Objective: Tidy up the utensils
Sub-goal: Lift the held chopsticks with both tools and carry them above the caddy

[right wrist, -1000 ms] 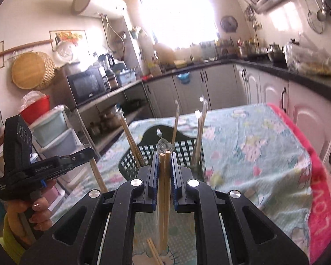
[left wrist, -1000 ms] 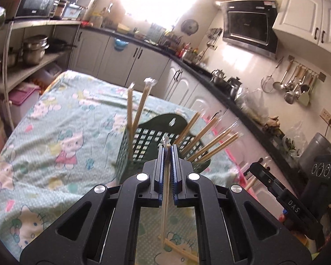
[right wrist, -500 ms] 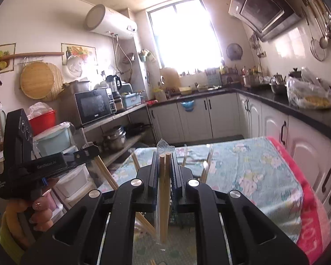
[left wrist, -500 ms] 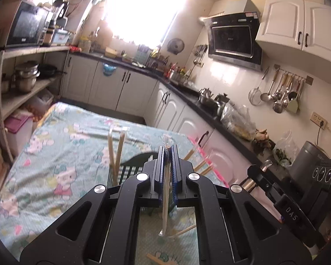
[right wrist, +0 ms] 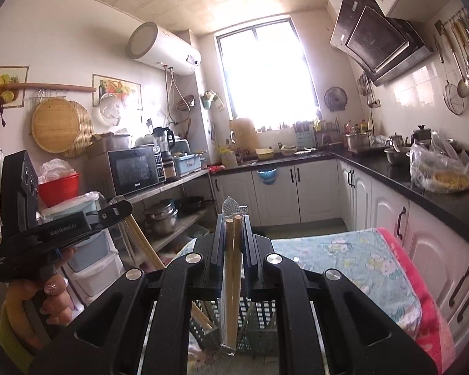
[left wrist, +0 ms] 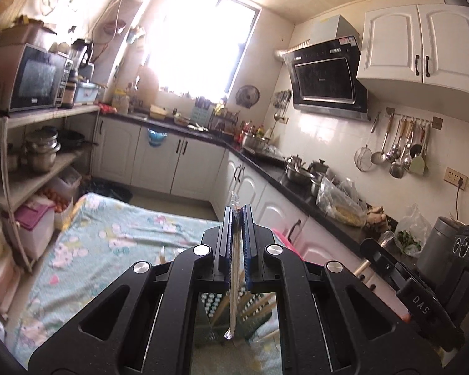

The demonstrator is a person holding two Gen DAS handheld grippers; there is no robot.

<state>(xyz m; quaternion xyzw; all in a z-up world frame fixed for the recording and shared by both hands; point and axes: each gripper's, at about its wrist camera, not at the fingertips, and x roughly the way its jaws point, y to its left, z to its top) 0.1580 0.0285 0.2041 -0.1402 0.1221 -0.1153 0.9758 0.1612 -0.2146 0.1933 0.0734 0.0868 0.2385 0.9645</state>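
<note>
My left gripper [left wrist: 237, 215] is shut on a pair of wooden chopsticks in a clear wrapper [left wrist: 234, 297], which hangs upright between the jaws. My right gripper [right wrist: 233, 222] is shut on another wrapped chopstick pair [right wrist: 230, 290], also upright. Below both, a dark green slotted basket [left wrist: 253, 312] [right wrist: 262, 315] stands on the table with more wrapped chopsticks leaning in it. In the right wrist view the left gripper [right wrist: 115, 211] shows at the left, held by a hand [right wrist: 51, 300]. The right gripper's body [left wrist: 419, 300] appears at the right edge of the left wrist view.
The table wears a pale blue cartoon-print cloth [left wrist: 109, 237] with a pink border [right wrist: 428, 300]. White cabinets and a black counter [right wrist: 422, 187] run along the right; open shelves with a microwave [left wrist: 37, 78] and pots [left wrist: 42, 153] stand at the left.
Both grippers have risen with their chopsticks and tilted up; the basket has dropped low in both views and more of the kitchen walls and ceiling shows.
</note>
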